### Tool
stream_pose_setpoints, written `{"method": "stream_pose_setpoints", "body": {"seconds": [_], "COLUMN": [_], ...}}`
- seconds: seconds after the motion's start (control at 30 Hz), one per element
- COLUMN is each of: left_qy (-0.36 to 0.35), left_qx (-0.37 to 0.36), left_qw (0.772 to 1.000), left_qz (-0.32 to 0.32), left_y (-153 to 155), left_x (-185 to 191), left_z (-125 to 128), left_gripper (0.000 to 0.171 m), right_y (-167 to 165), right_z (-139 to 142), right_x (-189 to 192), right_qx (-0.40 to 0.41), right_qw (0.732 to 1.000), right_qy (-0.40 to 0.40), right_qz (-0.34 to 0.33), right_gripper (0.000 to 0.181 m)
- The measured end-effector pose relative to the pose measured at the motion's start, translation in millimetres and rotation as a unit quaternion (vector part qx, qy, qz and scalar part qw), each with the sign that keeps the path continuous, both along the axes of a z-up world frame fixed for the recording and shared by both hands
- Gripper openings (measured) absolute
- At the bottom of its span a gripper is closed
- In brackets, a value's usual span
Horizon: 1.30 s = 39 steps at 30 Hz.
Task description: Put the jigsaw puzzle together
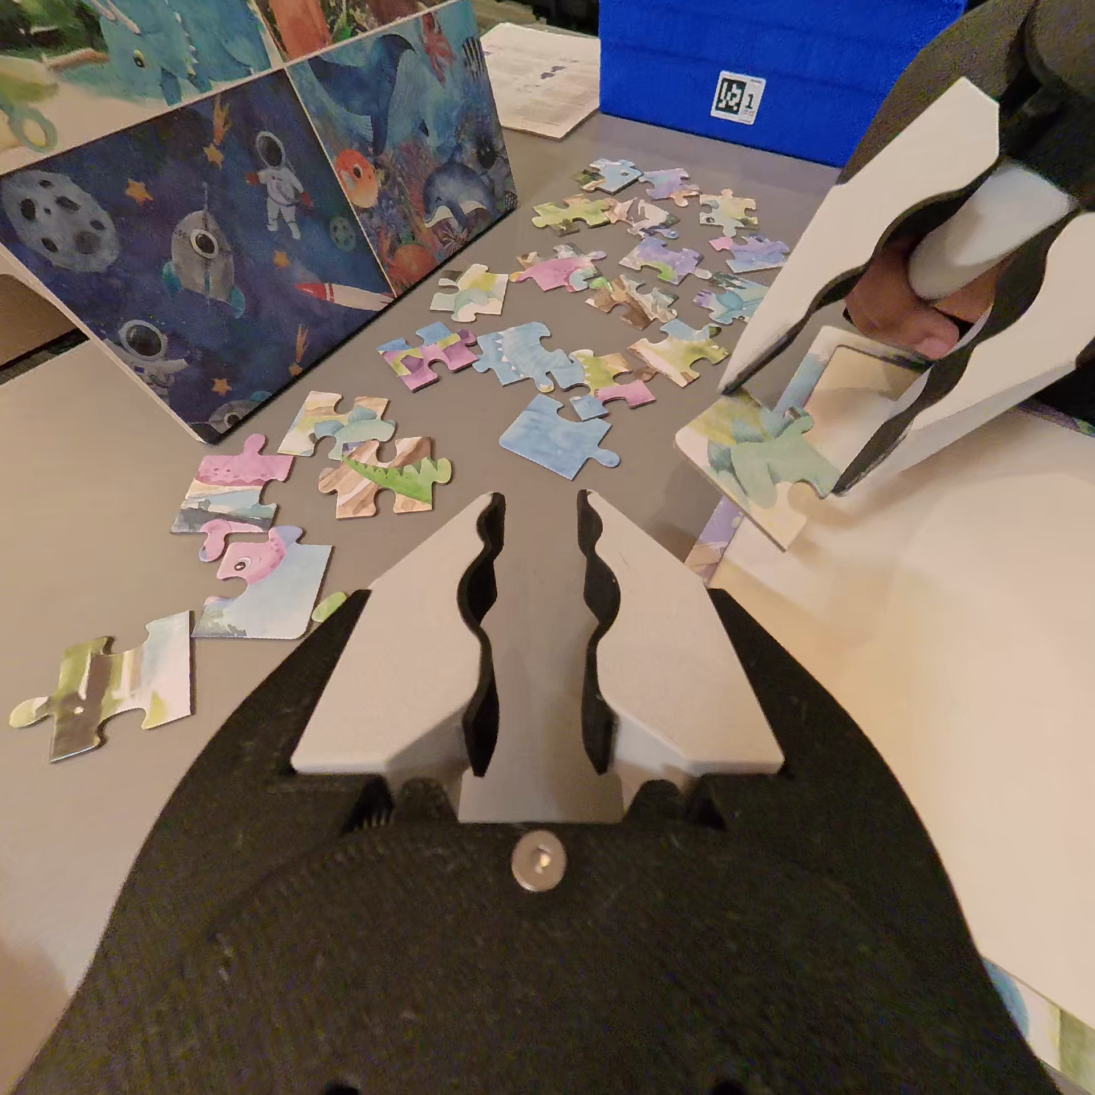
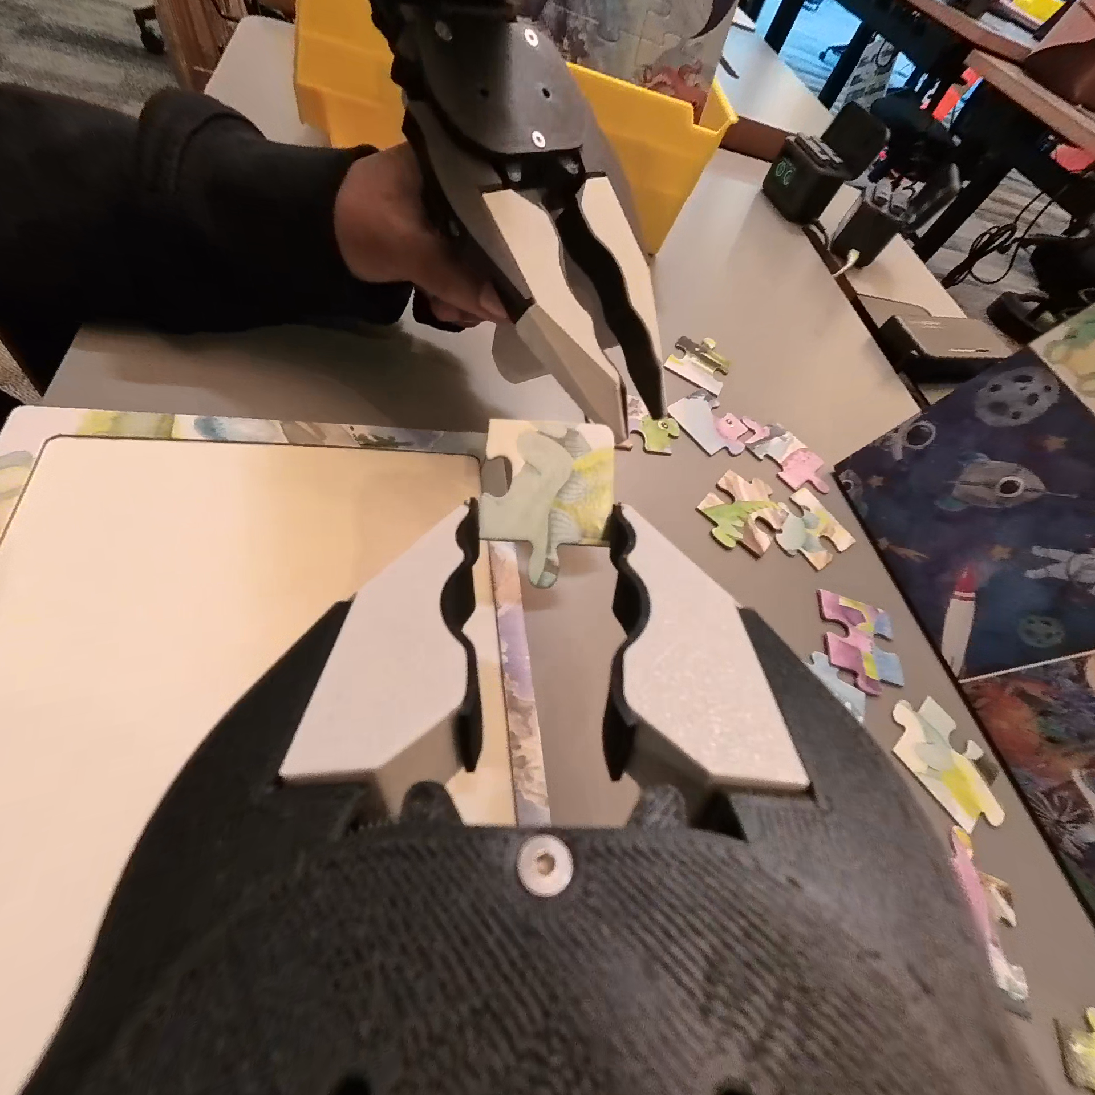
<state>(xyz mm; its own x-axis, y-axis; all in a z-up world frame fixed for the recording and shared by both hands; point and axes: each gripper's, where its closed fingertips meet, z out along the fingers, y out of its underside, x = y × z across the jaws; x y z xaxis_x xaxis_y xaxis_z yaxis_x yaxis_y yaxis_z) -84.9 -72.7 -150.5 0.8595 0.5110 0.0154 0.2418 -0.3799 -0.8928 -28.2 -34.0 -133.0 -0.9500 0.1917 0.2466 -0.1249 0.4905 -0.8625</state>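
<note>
My right gripper is shut on a pale green-and-yellow corner puzzle piece, gripping its two side edges. It holds the piece over the far right corner of the white puzzle tray; the piece looks slightly raised and tilted in the left wrist view. The tray has a printed border and a bare inside. My left gripper is open and empty, low over the grey table just beyond that corner. It also shows in the right wrist view, next to a small green piece.
Several loose pieces lie on the table, among them a blue one and a pink one. The puzzle box with space and sea pictures stands behind them. A blue bin, a yellow bin and black devices stand farther off.
</note>
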Motion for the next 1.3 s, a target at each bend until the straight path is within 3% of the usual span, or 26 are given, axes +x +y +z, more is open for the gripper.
{"method": "stream_pose_setpoints", "body": {"seconds": [0.63,1.3], "left_qy": [0.001,-0.005], "left_qx": [0.006,0.004], "left_qw": [1.000,1.000], "left_qz": [-0.009,-0.017], "left_y": [4.3,6.5], "left_x": [5.0,7.1], "left_z": [2.3,-0.1], "left_gripper": [0.022,0.022], "right_y": [-0.7,-3.6], "right_z": [-32.2,-35.7], "right_x": [-4.8,-0.5], "right_qx": [0.041,0.049], "right_qw": [0.999,0.999], "right_qy": [-0.032,-0.021], "right_qz": [-0.014,-0.004], "right_gripper": [0.043,0.043]}}
